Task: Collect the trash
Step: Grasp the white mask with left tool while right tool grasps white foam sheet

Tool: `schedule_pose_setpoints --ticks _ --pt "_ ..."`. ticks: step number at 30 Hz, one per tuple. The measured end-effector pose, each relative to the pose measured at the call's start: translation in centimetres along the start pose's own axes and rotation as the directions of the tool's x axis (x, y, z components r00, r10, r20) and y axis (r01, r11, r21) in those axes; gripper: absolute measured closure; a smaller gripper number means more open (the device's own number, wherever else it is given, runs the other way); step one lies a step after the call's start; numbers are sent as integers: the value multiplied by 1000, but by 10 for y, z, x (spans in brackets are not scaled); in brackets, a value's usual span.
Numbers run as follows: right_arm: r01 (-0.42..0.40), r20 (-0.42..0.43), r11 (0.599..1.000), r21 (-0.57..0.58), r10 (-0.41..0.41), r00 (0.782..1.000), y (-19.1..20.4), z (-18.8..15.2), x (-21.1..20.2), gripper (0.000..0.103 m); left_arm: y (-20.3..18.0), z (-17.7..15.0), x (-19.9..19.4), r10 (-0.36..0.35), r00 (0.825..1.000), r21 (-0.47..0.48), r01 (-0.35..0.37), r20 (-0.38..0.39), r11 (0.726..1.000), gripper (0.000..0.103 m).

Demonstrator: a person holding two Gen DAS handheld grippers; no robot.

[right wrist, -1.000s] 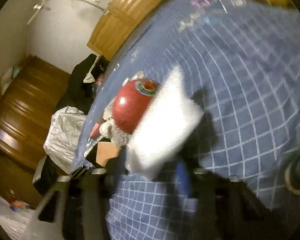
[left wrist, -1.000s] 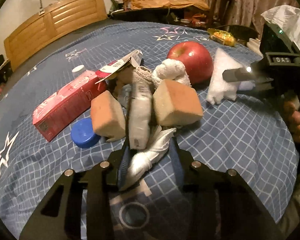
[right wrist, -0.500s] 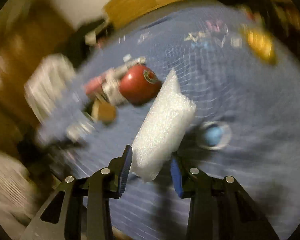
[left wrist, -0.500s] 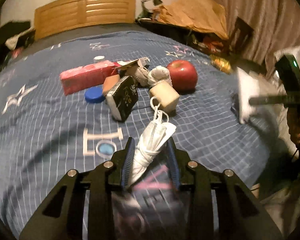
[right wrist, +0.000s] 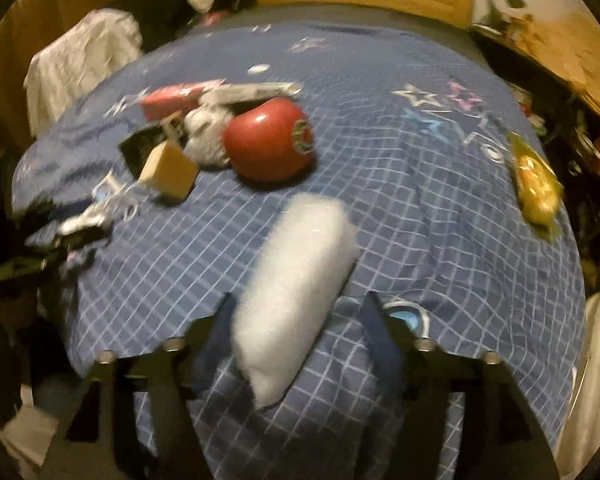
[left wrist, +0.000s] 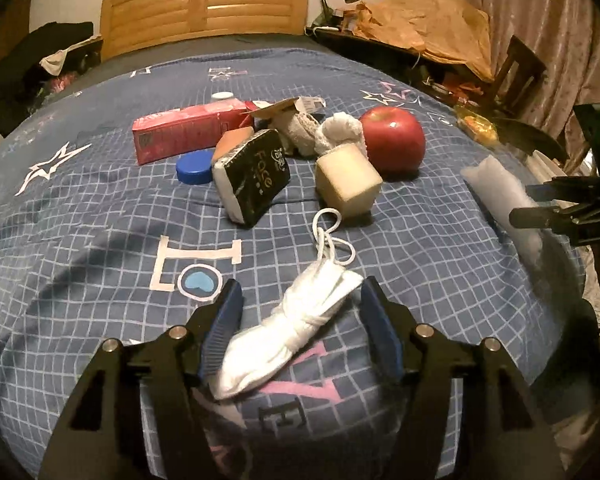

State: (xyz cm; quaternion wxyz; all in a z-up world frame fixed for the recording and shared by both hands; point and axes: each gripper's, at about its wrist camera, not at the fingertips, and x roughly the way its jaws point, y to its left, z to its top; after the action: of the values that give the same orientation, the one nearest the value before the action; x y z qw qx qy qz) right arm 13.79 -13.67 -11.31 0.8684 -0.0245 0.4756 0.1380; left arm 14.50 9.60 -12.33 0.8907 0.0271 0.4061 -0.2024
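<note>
Your left tongs (left wrist: 300,320) are opening, the crumpled white mask (left wrist: 288,332) loose between them above the bed (left wrist: 80,240); your right tongs (right wrist: 300,332) are opening around the white foam piece (right wrist: 296,292).

I saw a bed (left wrist: 100,240) under a blue checked cover, and on it a red carton (left wrist: 180,132), blue cap (left wrist: 195,171), black packet (left wrist: 256,176), sponge block (left wrist: 348,186), apple (left wrist: 394,138) and yellow wrapper (right wrist: 536,188).
</note>
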Motion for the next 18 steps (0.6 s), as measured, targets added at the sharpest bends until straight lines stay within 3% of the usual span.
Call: schedule_pose_setpoints --ticks 8,10,13,18 --pt "-34 173 994 103 16 985 0 -37 -44 31 9 -12 -38 42 996 -27 -40 82 999 38" --pt "-55 189 993 103 35 981 8 -43 -39 31 8 -15 -39 57 994 -28 -55 91 998 35" --pt "-20 198 997 78 4 980 24 -45 -25 32 7 -19 -30 70 995 -34 -68 73 997 35" --pt "-4 172 989 149 -22 985 20 -49 -1 59 0 -28 -19 112 989 32 -116 94 993 35"
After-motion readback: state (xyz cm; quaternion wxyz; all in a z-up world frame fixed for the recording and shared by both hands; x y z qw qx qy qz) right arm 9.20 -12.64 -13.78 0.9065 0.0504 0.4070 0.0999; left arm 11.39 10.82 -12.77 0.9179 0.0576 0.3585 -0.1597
